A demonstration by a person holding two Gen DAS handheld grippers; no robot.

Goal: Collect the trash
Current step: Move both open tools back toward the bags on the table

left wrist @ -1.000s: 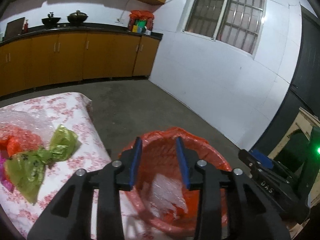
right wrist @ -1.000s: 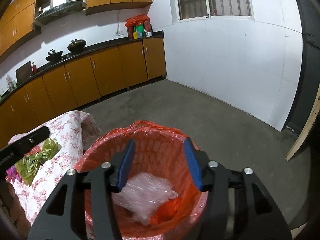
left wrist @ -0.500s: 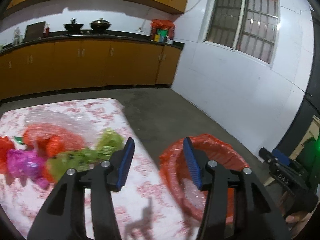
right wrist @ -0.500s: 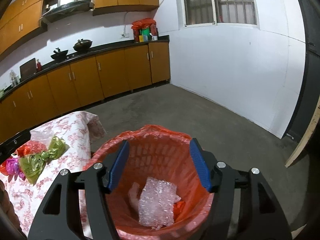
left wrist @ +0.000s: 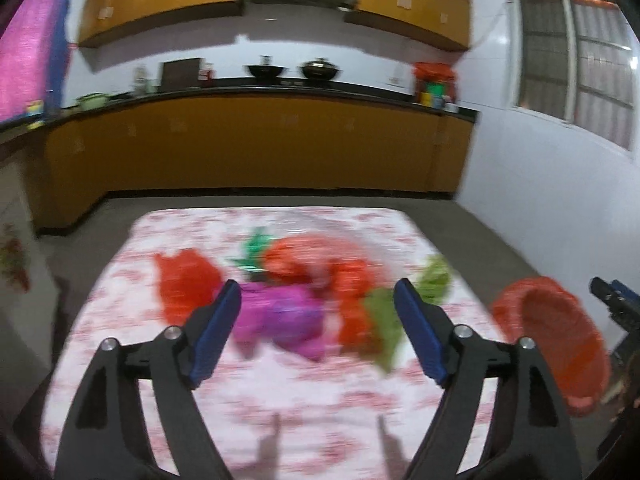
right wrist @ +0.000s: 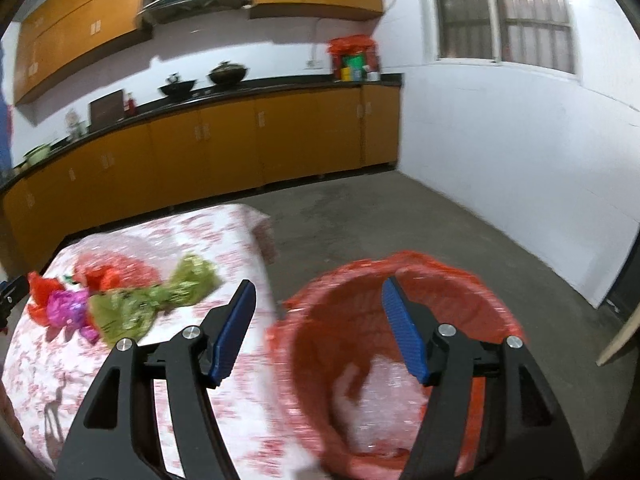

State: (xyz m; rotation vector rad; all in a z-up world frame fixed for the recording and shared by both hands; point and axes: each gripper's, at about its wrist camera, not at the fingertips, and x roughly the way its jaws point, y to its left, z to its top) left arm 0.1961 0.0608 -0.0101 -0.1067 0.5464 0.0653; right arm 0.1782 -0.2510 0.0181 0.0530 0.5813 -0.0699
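Observation:
Crumpled plastic trash lies on a table with a floral cloth (left wrist: pixel 280 400): a purple piece (left wrist: pixel 280 316), a red piece (left wrist: pixel 184 284), an orange-red piece (left wrist: pixel 352 292) and a green piece (left wrist: pixel 384 320). My left gripper (left wrist: pixel 318 320) is open and empty above the table, facing the purple piece. My right gripper (right wrist: pixel 320 320) is open and empty over the near rim of the bin with the red liner (right wrist: pixel 460 292). Clear bubble wrap (right wrist: pixel 384 400) lies inside the bin. The green piece (right wrist: pixel 160 296) and the purple piece (right wrist: pixel 64 308) also show in the right wrist view.
The bin (left wrist: pixel 560 340) stands on the floor by the table's right edge. Orange kitchen cabinets (left wrist: pixel 260 144) line the far wall. A white wall with a barred window (right wrist: pixel 500 12) is on the right. A wooden board (right wrist: pixel 624 336) leans at far right.
My left gripper swung left from the bin to face the trash on the table and opened wider. My right gripper drew back and turned left from over the bin, so the table came into view.

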